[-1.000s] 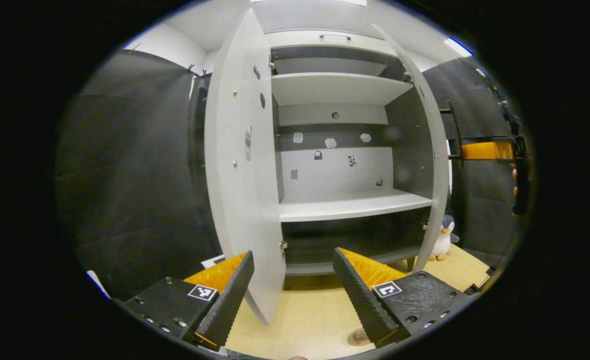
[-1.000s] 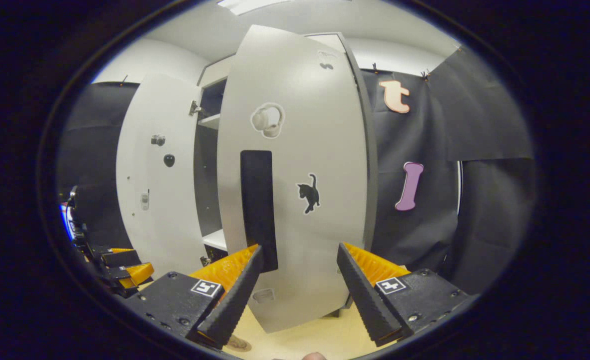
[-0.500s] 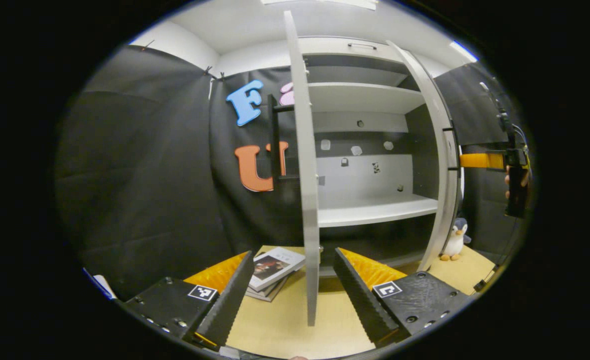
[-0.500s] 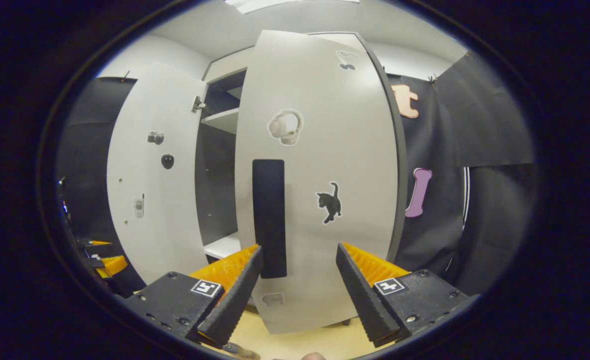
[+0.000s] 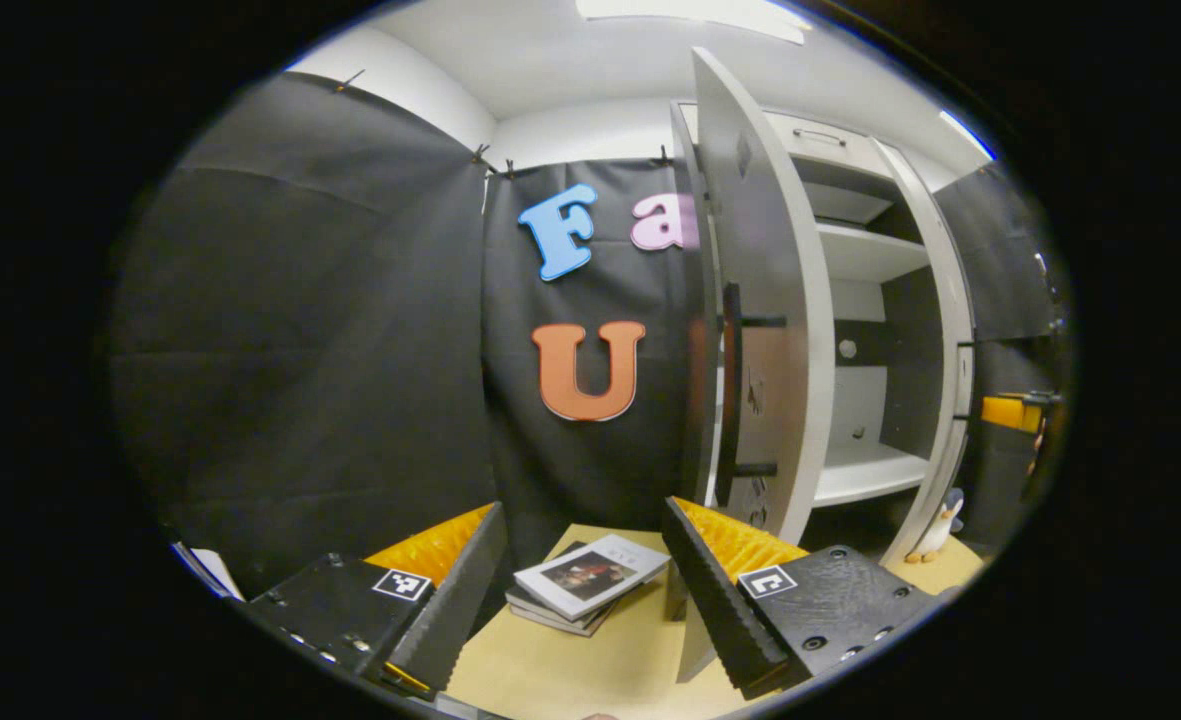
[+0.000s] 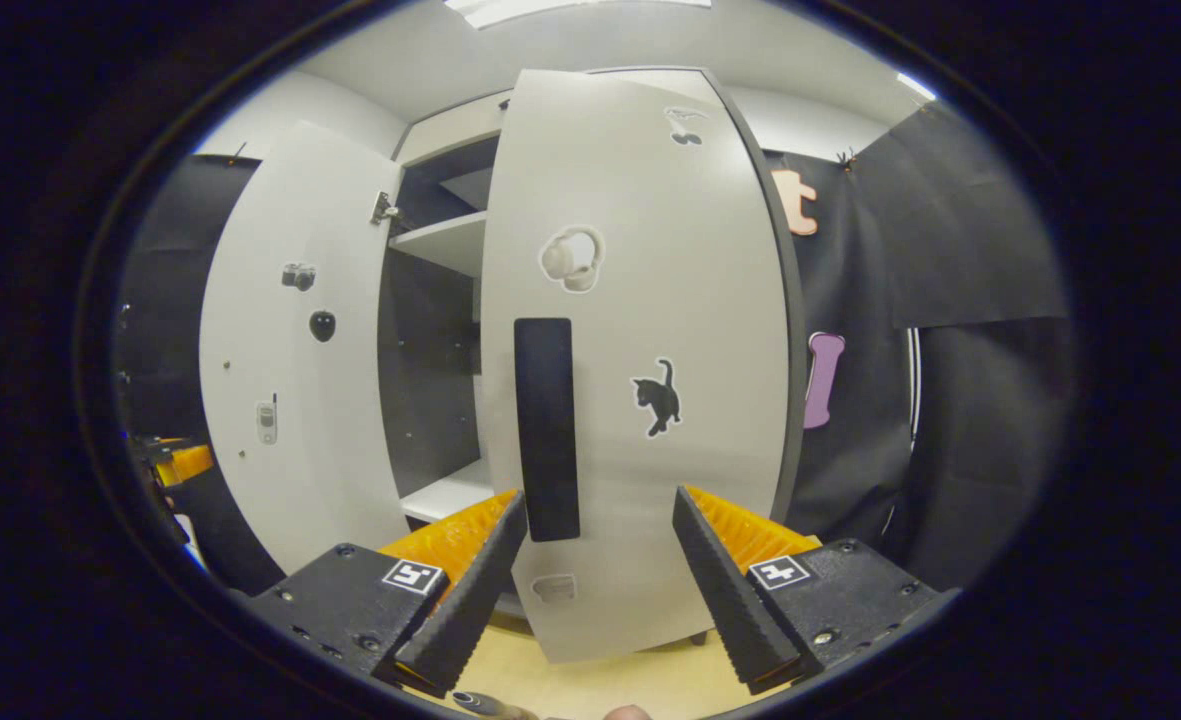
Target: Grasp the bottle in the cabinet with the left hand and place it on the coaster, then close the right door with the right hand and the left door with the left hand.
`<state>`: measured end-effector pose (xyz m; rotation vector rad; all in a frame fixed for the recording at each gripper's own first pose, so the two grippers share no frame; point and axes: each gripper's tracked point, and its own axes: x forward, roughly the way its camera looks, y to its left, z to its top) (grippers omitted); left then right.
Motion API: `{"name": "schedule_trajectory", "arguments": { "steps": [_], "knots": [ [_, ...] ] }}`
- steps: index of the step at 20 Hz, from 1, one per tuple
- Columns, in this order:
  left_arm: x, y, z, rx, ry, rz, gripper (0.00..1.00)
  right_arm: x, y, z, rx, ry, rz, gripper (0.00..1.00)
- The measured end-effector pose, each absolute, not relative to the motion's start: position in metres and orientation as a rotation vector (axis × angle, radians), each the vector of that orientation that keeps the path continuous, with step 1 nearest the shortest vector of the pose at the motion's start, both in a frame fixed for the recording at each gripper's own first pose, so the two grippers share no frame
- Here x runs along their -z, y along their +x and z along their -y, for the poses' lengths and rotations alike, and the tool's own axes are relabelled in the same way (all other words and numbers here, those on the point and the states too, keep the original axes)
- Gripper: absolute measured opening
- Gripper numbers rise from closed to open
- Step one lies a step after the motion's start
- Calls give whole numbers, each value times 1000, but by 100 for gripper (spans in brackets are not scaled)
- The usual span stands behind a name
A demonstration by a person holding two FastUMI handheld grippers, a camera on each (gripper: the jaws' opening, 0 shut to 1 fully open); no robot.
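My left gripper [image 5: 580, 590] is open and holds nothing, low over the wooden table [image 5: 570, 665]. Just right of it stands the cabinet's left door [image 5: 765, 330], ajar, its outer face and black handle [image 5: 730, 385] turned toward me. Beyond the door are bare white shelves [image 5: 865, 470]. My right gripper [image 6: 595, 590] is open in front of the right door [image 6: 650, 330], close to its black handle [image 6: 547, 430], not touching it. The left door's inner face [image 6: 290, 360] shows to the left. A small dark round object [image 6: 490, 705] sits at the bottom edge; I cannot tell what it is.
A stack of books [image 5: 590, 580] lies on the table between my left fingers. A penguin toy [image 5: 940, 525] stands by the right door's foot. The other gripper shows far right [image 5: 1010, 410] and far left [image 6: 175, 465]. Black cloth walls surround the cabinet.
The left gripper view has swung left, from the cabinet's inside round the left door's edge to its outer face. The right gripper has drawn a little nearer the right door's handle.
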<state>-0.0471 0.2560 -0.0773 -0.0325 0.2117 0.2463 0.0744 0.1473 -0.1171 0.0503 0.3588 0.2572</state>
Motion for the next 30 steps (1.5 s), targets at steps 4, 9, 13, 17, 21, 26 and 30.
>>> {"name": "schedule_trajectory", "arguments": {
  "steps": [4, 9, 13, 17, 21, 26, 30],
  "knots": [
    [70, -20, -256, -191, -68, -216, 100, 115, 63, -143, -214, 32, -368, 96],
    [73, -7, -243, -114, -107, -233, 96, 114, 52, -130, -191, 15, -381, 96],
    [76, -6, -236, -89, -153, -256, 95, 112, 54, -116, -189, 33, -386, 96],
    [72, -5, -231, -101, -85, -262, 95, 107, 54, -102, -189, 47, -370, 96],
    [70, -6, -222, -111, -80, -259, 97, 108, 55, -87, -185, 61, -373, 96],
    [70, -2, -194, -62, -72, -262, 94, 107, 53, -76, -192, 60, -367, 96],
    [71, 4, -162, 3, -81, -261, 95, 109, 51, -64, -183, 64, -370, 96]
  ]
}}
